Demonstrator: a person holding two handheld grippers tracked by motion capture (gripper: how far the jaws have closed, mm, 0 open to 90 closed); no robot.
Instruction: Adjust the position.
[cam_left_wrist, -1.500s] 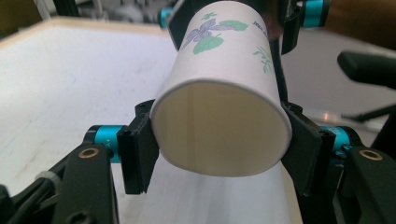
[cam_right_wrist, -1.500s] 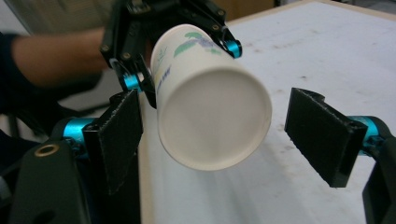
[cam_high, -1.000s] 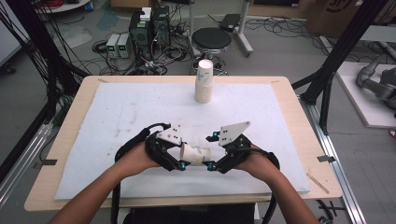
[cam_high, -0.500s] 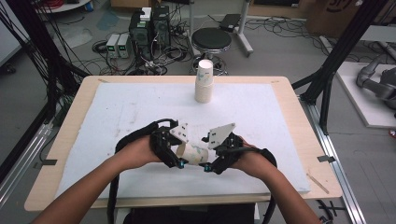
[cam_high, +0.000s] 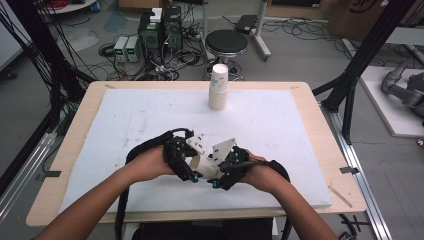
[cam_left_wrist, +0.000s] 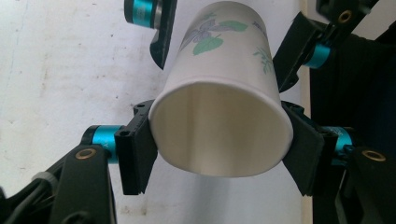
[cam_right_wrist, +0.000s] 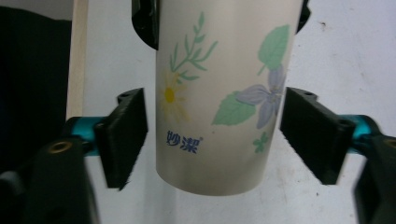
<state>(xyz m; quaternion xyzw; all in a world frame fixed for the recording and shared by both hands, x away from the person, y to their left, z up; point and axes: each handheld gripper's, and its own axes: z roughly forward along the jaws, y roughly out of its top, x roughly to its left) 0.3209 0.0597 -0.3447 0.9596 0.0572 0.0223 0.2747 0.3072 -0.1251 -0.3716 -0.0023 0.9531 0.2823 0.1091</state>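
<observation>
A white paper cup (cam_high: 203, 163) printed with flowers lies level just above the mat, between my two hands. My left gripper (cam_left_wrist: 217, 144) is shut on the cup (cam_left_wrist: 219, 126) near its open rim, a pad pressing on each side. My right gripper (cam_right_wrist: 212, 135) faces it from the other end and straddles the cup's (cam_right_wrist: 219, 93) closed base. Its jaws have just been closing, and a thin gap still shows beside the left pad (cam_right_wrist: 126, 135). In the high view the left gripper (cam_high: 194, 171) and right gripper (cam_high: 214, 176) sit nose to nose near the table's front.
A stack of paper cups (cam_high: 219, 87) stands at the back middle of the white mat (cam_high: 300, 140). The wooden table edge (cam_high: 330, 150) frames the mat. Beyond the table are a stool (cam_high: 226, 42) and electronics boxes on the floor.
My right gripper has slid left toward the left one until its jaws flank the cup's base, and they have narrowed. The left gripper still holds the cup in about the same place.
</observation>
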